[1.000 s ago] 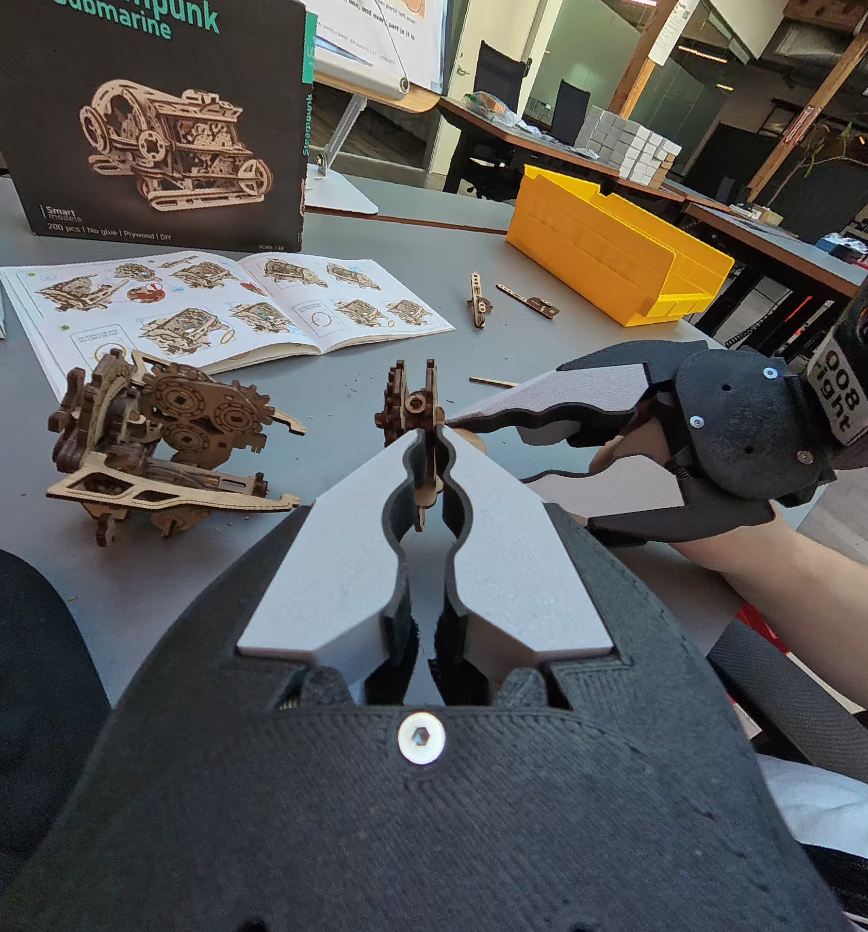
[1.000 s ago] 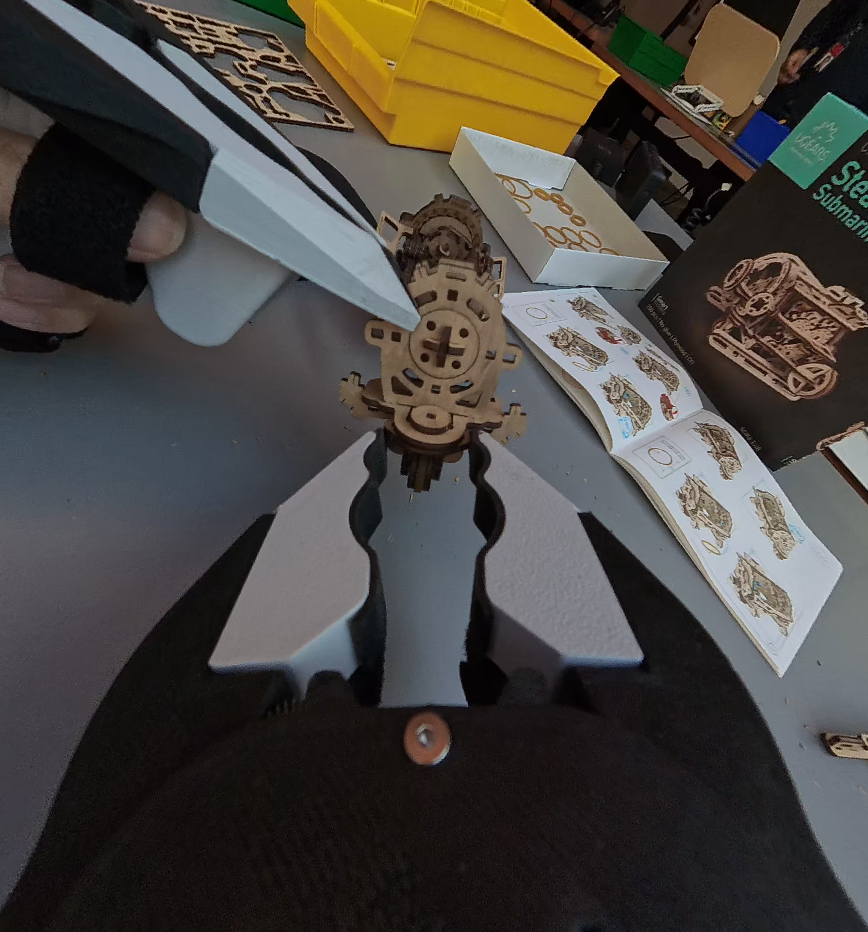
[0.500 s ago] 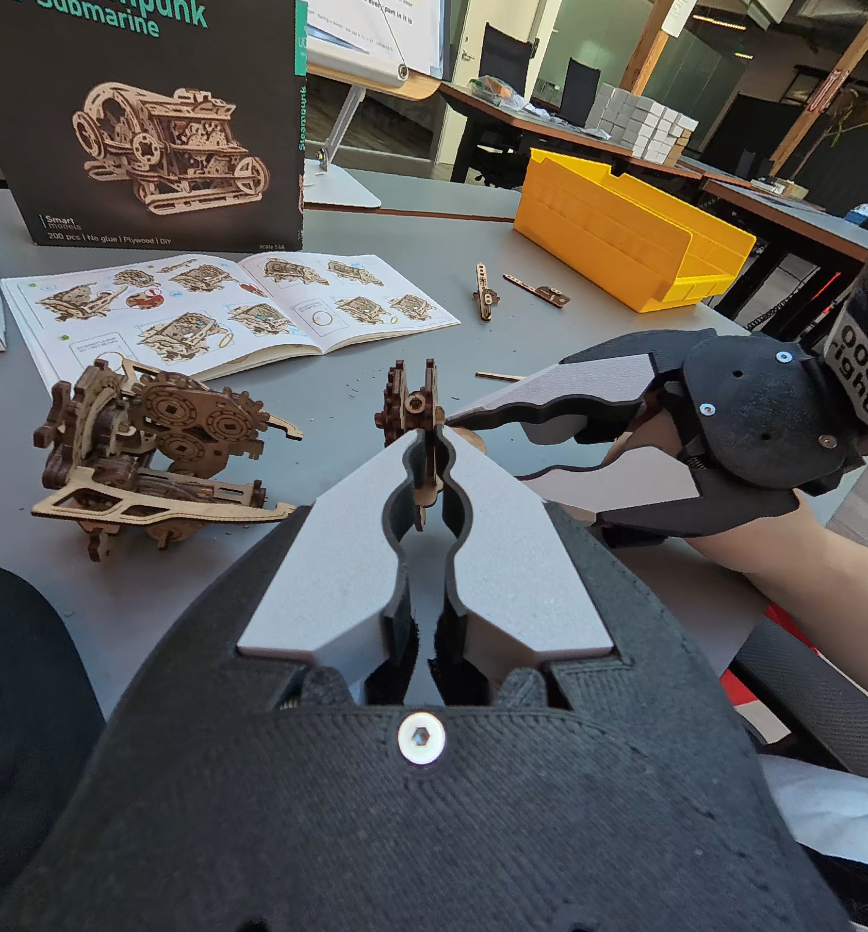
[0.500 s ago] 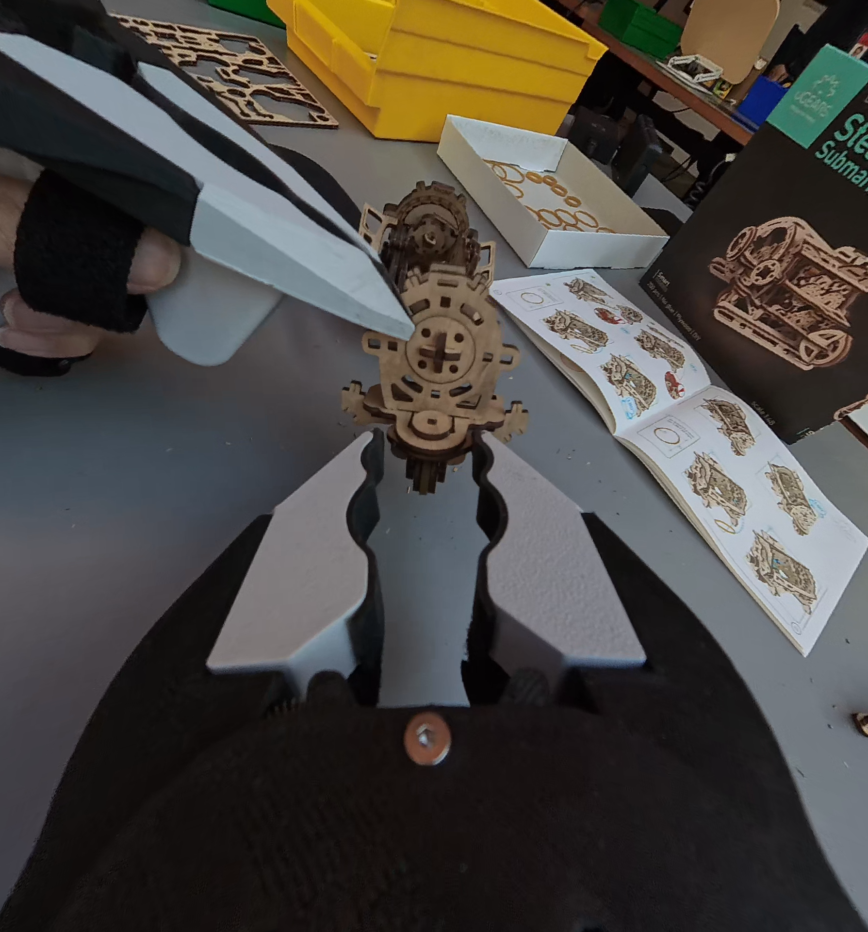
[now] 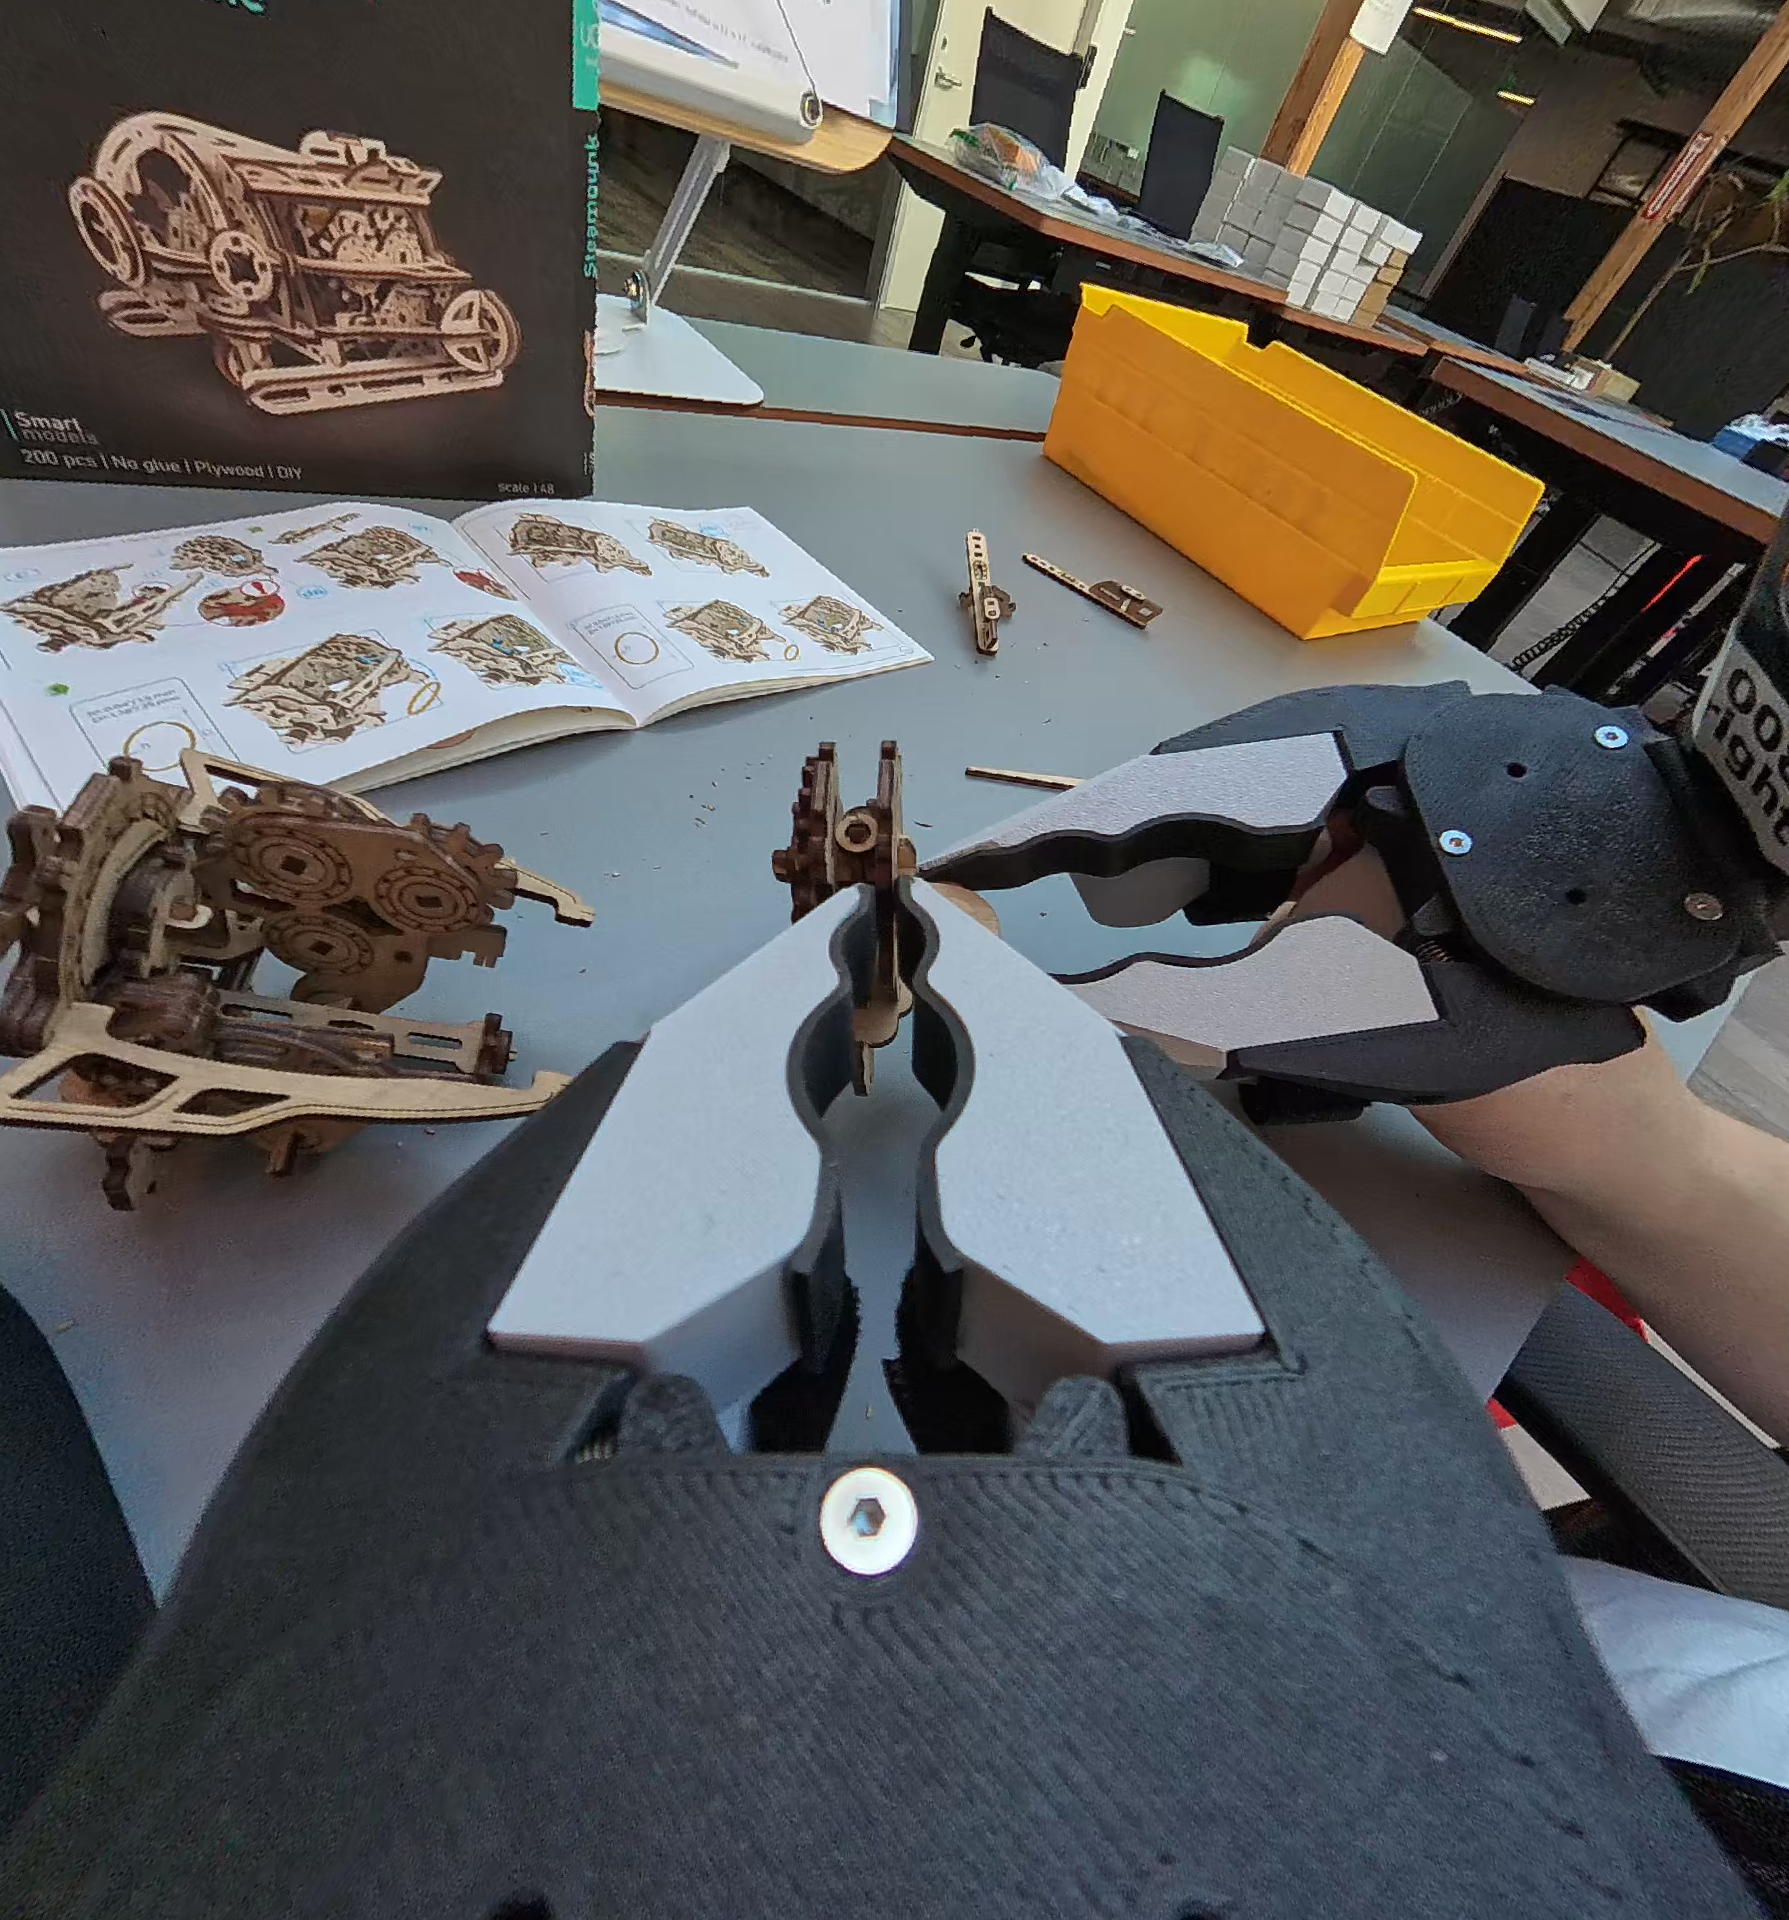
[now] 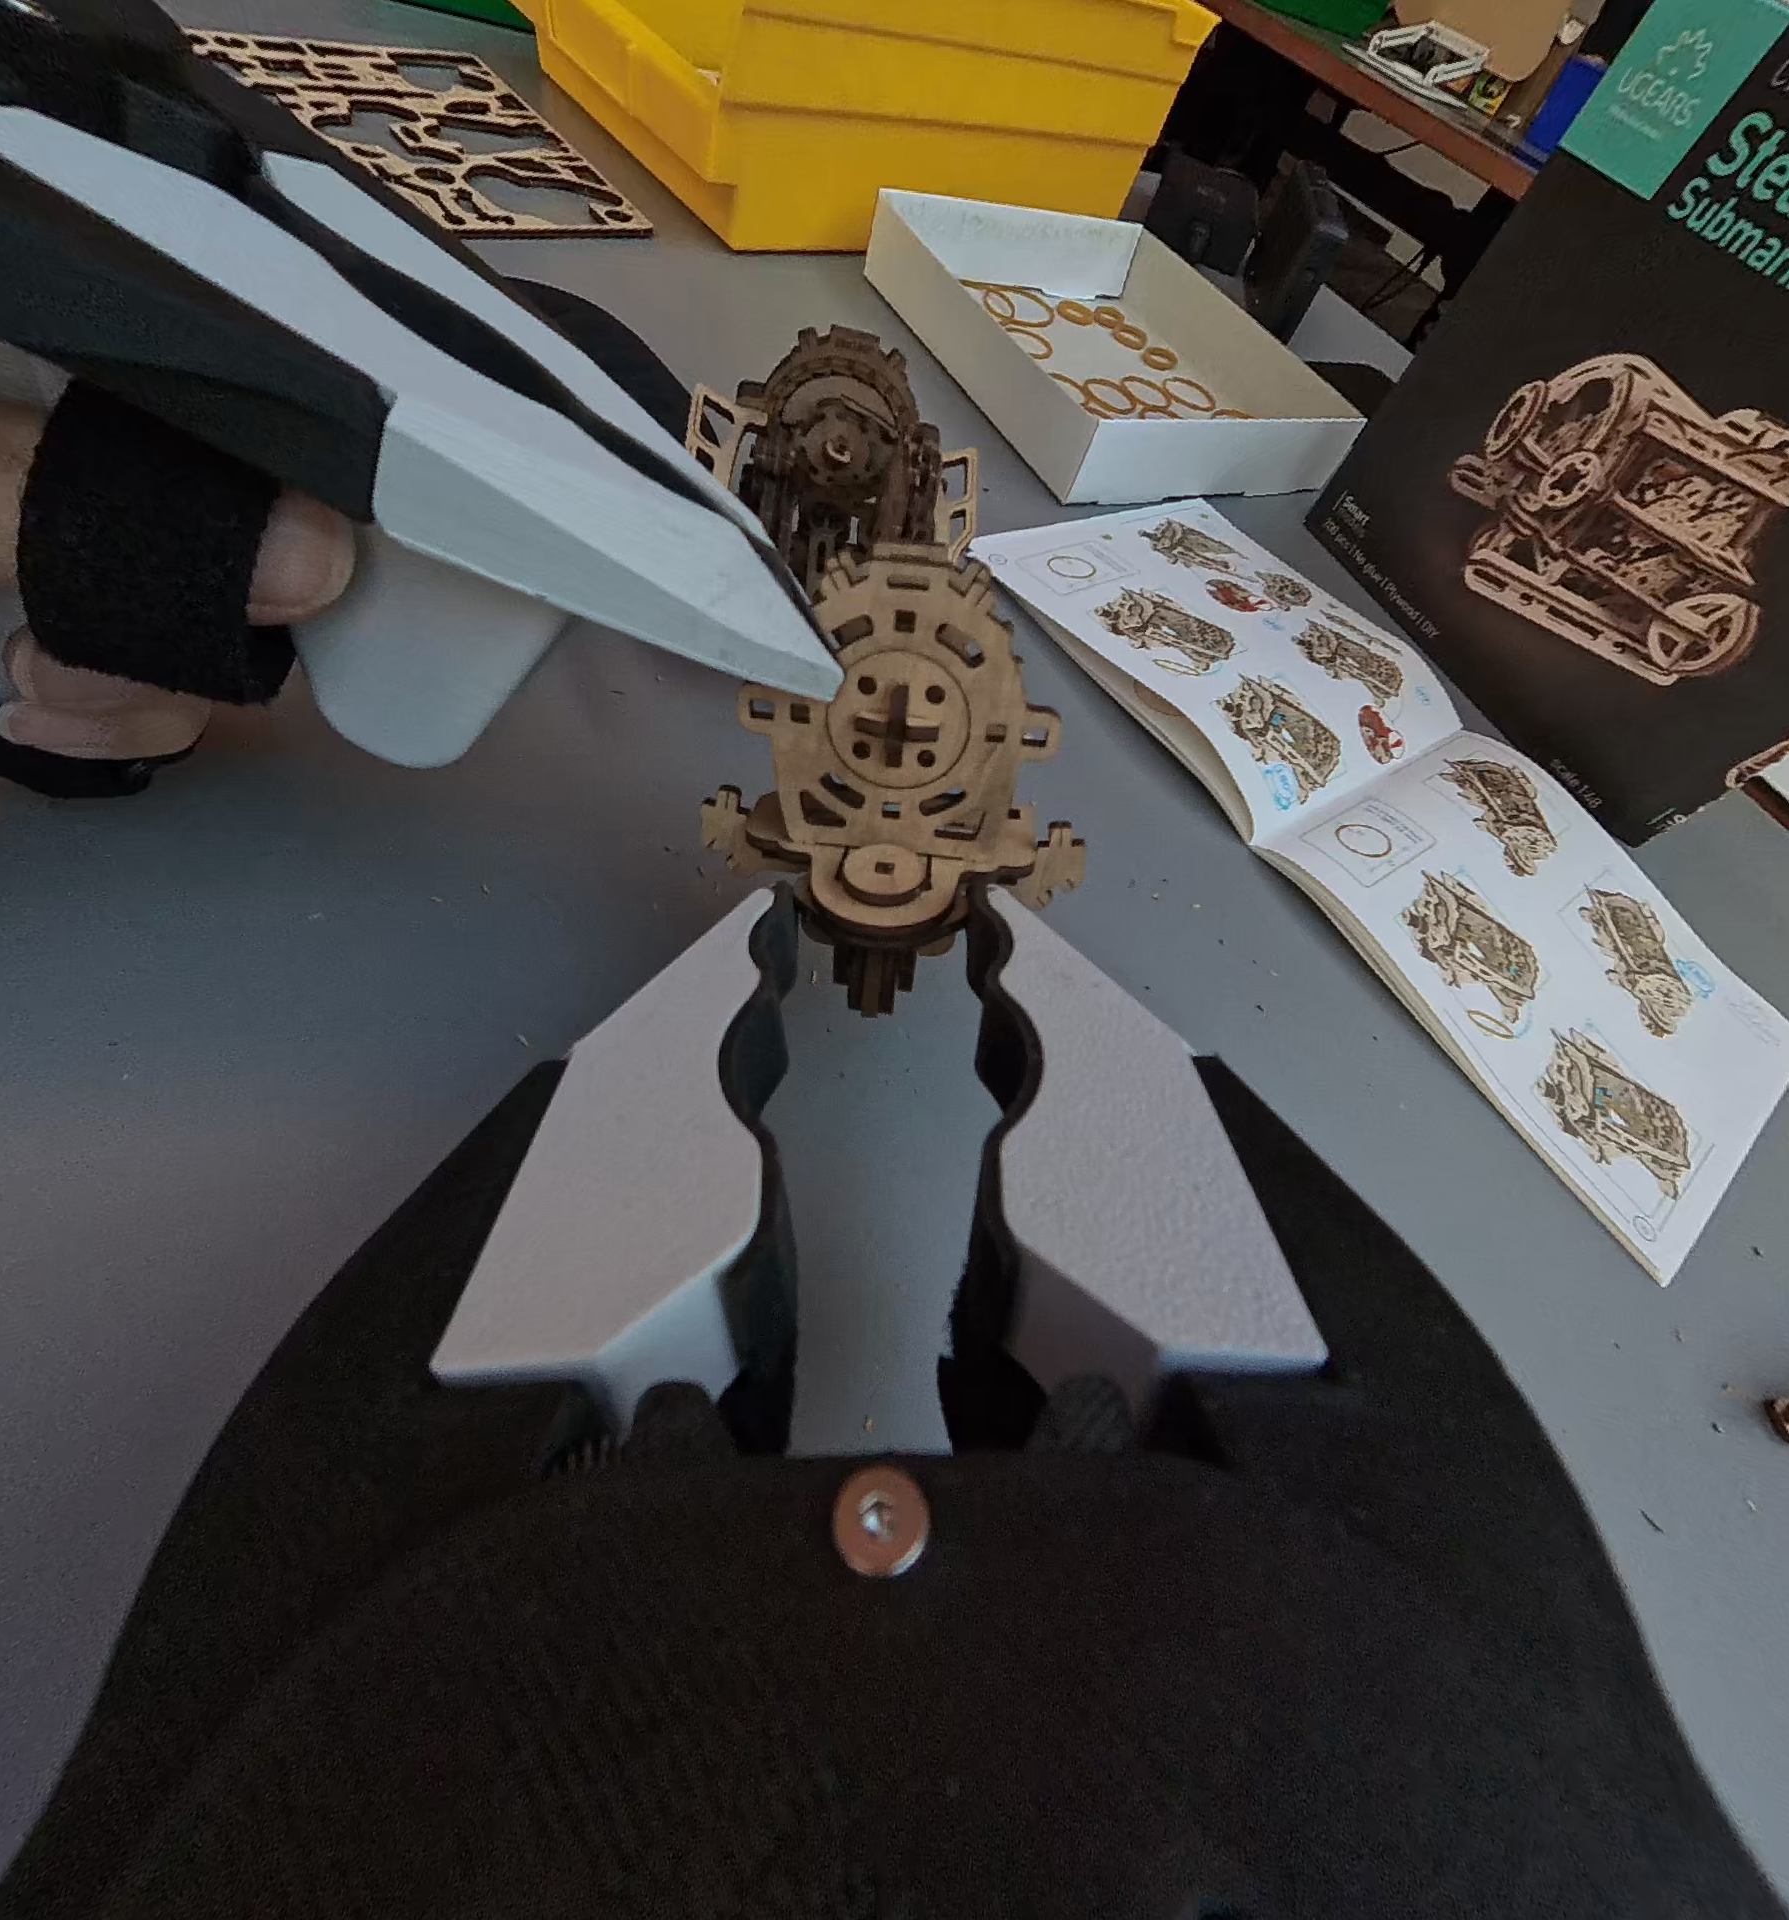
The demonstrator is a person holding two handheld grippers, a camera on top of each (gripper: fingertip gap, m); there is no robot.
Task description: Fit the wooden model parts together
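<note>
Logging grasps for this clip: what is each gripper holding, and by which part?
Both hold one small wooden subassembly: the left gripper pinches its upper plate edge, the right gripper clamps its lower stepped base.

Small wooden gear subassembly [image 6: 890, 769], upright, larger model [image 5: 235, 966] on table

**Matt plastic, raw plywood and paper on a smooth grey table**

The left gripper [image 5: 874, 914] has a black, ridged, matt plastic body, pale grey grainy fingers [image 5: 682, 1174] and a shiny metal screw [image 5: 867, 1522]. The small laser-cut plywood part [image 6: 895, 748] is pale, unvarnished wood with dark burnt edges, as is the larger brown wooden model assembly [image 5: 235, 966]. The open instruction booklet [image 5: 433, 613] is white paper. The yellow storage bin [image 5: 1274, 468] is smooth plastic. The grey table [image 5: 661, 831] looks smooth and matt.
</note>
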